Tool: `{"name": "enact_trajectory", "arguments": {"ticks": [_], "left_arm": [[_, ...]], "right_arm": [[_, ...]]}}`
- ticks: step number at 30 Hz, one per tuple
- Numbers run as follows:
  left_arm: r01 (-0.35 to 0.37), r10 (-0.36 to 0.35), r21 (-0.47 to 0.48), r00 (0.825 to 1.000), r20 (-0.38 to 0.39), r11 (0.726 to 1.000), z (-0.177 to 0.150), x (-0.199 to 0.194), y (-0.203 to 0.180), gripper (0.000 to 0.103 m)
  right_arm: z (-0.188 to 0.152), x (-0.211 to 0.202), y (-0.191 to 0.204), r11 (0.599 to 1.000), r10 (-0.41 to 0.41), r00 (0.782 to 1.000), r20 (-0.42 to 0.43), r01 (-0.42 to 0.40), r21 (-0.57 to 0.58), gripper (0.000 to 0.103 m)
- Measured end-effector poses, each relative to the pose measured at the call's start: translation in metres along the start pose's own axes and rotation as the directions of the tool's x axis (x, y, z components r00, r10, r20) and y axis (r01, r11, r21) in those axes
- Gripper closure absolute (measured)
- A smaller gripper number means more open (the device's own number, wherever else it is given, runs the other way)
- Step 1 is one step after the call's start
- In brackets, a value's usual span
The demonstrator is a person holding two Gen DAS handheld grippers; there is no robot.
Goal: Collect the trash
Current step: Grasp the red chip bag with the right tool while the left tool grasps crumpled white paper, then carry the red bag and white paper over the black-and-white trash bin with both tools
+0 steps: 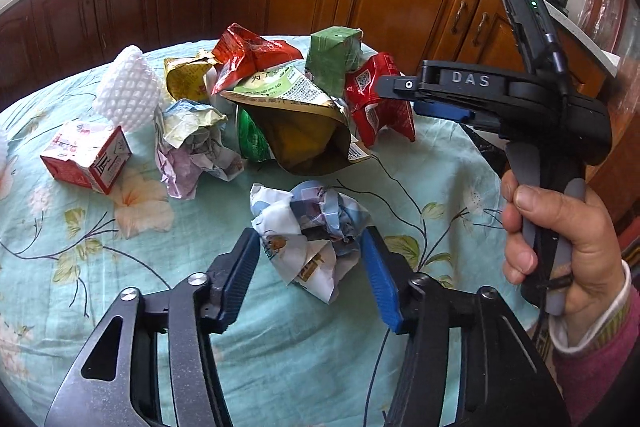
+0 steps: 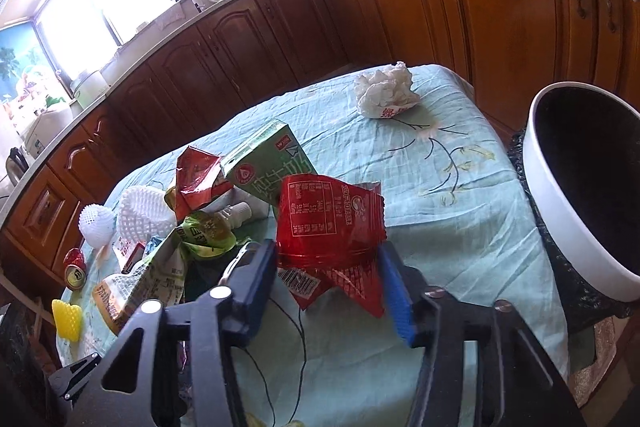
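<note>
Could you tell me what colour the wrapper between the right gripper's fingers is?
Red wrapper, white print; right wrist view shows it best.

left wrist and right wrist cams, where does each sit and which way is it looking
Left wrist: on the left gripper, looking down along its blue fingers at a crumpled paper ball on the floral tablecloth; the right gripper and the hand holding it show at right.
Right wrist: on the right gripper, looking down at a red wrapper between its fingers, white bin at right; no hand shows.
Shared: the red wrapper, the green carton, the tablecloth.
</note>
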State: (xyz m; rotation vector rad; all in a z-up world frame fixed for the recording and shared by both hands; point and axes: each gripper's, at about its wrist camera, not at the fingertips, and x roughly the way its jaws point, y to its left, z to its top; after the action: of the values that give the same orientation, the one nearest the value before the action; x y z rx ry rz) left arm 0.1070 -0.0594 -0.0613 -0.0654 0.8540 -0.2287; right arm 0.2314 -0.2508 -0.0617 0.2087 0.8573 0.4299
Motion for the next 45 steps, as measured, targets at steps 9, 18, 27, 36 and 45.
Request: {"name": "enact_trajectory", "arguments": {"ticks": [9,18,27,36,45], "left_arm": [[0.059,-0.059,0.020,0.998,0.001,0.998,0.003,-0.003,-0.010,0.101],[0.058,-0.063,0.093,0.997,0.045,0.994,0.004,-0.014,-0.034,0.102],[-0.007,0.007,0.005,0.999,0.045,1.000,0.006,-0.010,-0.010,0.059],[0.016,-0.017,-0.028,1.000,-0.015,0.999,0.009,0.015,-0.005,0.085],[0.111,-0.113,0.067,0.993,0.032,0.992,0.013,-0.016,-0.045,0.087]], "right_arm": [[-0.016,-0.029,-0.001,0.999,0.046,0.997,0.059,-0.046,-0.008,0.078],[-0.033,-0.080,-0.017,0.997,0.065,0.991,0.119,-0.069,0.034,0.078],[-0.044,-0.090,-0.019,0.996,0.071,0.990,0.125,-0.078,0.053,0.078],[-0.051,-0.106,-0.031,0.994,0.061,0.988,0.144,-0.073,0.077,0.078],[-0.055,-0.135,-0.046,0.995,0.029,0.983,0.183,-0.046,0.091,0.078]]}}
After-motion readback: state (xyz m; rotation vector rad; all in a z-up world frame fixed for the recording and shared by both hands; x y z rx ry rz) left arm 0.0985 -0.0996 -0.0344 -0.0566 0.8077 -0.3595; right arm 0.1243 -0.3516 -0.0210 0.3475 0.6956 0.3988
